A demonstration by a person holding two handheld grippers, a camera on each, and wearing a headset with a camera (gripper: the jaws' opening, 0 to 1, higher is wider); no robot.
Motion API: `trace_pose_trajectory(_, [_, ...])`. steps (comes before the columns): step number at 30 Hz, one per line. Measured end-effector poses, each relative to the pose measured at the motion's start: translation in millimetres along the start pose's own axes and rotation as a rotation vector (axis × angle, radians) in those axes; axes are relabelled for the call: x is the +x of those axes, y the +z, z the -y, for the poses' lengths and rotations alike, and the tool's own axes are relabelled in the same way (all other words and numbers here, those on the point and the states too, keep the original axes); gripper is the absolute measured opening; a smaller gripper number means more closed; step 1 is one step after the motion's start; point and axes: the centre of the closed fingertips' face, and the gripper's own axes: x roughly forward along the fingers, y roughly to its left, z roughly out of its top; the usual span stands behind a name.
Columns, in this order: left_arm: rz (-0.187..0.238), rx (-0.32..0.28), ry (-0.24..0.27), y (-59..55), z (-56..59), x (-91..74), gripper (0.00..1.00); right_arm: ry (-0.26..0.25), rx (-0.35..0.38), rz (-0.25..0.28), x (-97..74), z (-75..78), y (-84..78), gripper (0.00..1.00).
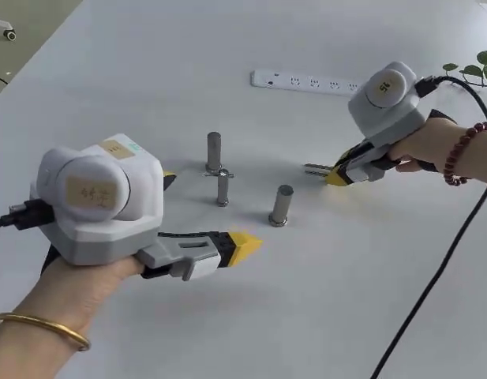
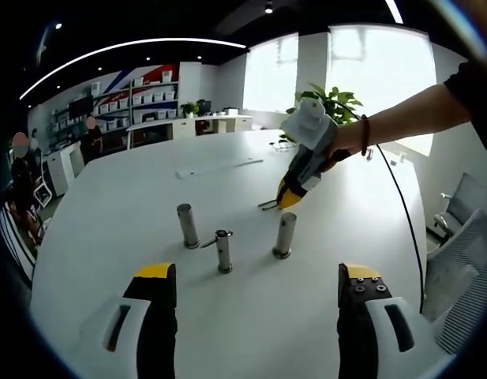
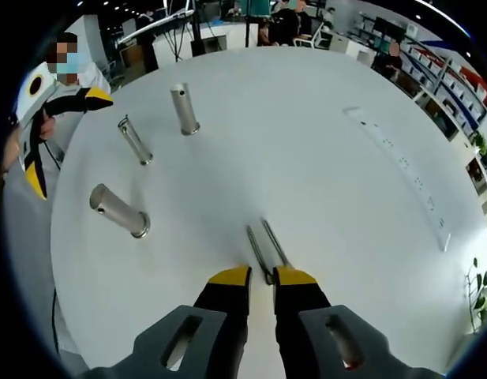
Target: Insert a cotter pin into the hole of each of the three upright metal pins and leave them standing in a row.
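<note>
**Q:** White worktable, shelving along the far wall. What is standing on the table?

**A:** Three metal pins, all upright, grouped near the middle. I am looking down at the back pin, with the middle pin just in front of it. The third pin is off to my right, apart from both.

**Q:** Any of them fitted?

**A:** The middle pin is carrying a fitted cotter pin, sitting crosswise through its top.

**Q:** What is your right hand doing?

**A:** I am holding the right gripper low, with its tip close to the table, beyond the third pin. Its jaws are pressed nearly together and are pinching a second cotter pin by one end. The two thin legs are sticking straight out ahead of the jaws. I cannot tell whether they are touching the table.

**Q:** And the left?

**A:** I am hovering the left gripper on my side of the pins and pointing it at the group. Its jaws are spread wide with nothing between them.

**Q:** Anything else on the table?

**A:** A power strip is lying well beyond the pins. Plant leaves are showing at the far right. A black cable is running from the right gripper across the table toward me.
</note>
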Motion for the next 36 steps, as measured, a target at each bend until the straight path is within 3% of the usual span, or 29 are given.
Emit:
trace_pose_trajectory(9, [-0.004,-0.002,-0.006,-0.3,2.8,1.0,0.83,0.032,-0.089,-0.091,-1.4,-7.0,-1.1,0.03])
trace_pose_trajectory(12, [-0.003,-0.003,-0.007,-0.4,3.2,1.0,0.83,0.011,-0.132,-0.122,-1.0,-4.1,-1.3,0.00])
trace_pose_trajectory(15, [-0.003,-0.004,-0.008,-0.5,3.6,0.8,0.83,0.013,-0.126,-0.136,0.4,-3.8,-1.3,0.00])
trace_pose_trajectory(20, [0.001,-0.008,-0.012,-0.2,4.7,0.5,0.83,-0.002,-0.167,-0.146,0.2,-5.6,-1.9,0.00])
trace_pose_trajectory(36, [0.008,-0.003,-0.014,4.6,3.6,-5.8,0.82,-0.041,-0.174,-0.124,-5.8,0.6,-0.7,0.00])
